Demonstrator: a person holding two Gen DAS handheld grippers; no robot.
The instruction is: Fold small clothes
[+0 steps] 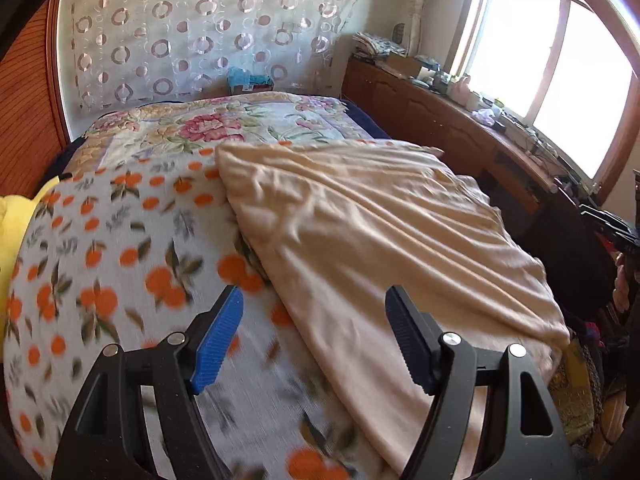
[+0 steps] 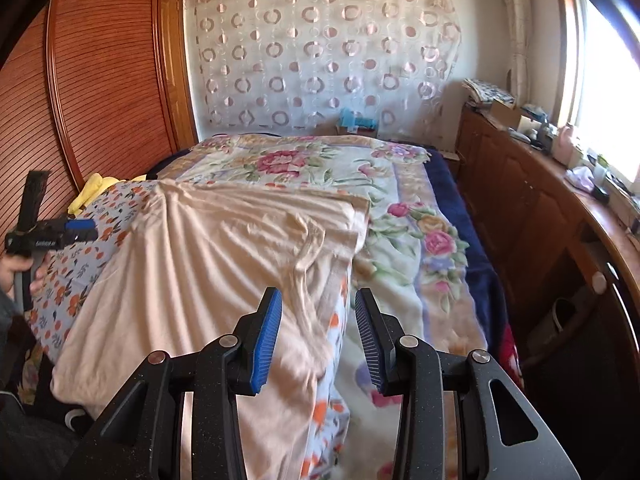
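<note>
Jaws of the left gripper (image 1: 316,340) are seen spread wide in the left wrist view, with nothing pinched between them; they are held above the near left edge of the peach garment (image 1: 360,232). That garment is spread flat, faintly rippled, over an orange-print blanket (image 1: 100,260), and it is taken as the landmark. A floral quilt (image 1: 208,124) is seen beyond its far edge, a yellow cloth (image 1: 12,216) well to its left, and a wooden cabinet (image 1: 440,120) to its right, under a window (image 1: 540,80). Small clutter is carried on the cabinet top; it is too small to be named. A blue box (image 1: 248,80) is seen behind the quilt, and what it holds cannot be told.

From the right wrist view, the right gripper (image 2: 318,336) is shown with jaws parted and nothing held, above the garment's near right edge, where the cloth (image 2: 208,260) drops over the blanket's side (image 2: 336,320). A neckline seam (image 2: 308,248) is visible near the garment's right side. The left gripper (image 2: 76,230) is seen at the garment's far left, gripped by a hand (image 2: 18,270); its opening cannot be judged from here.

The fold is judged not yet begun. It would be done well if both near corners were pinched on the peach layer alone, lifted evenly, and carried over so that the edges meet; the blanket beneath could easily be caught.
</note>
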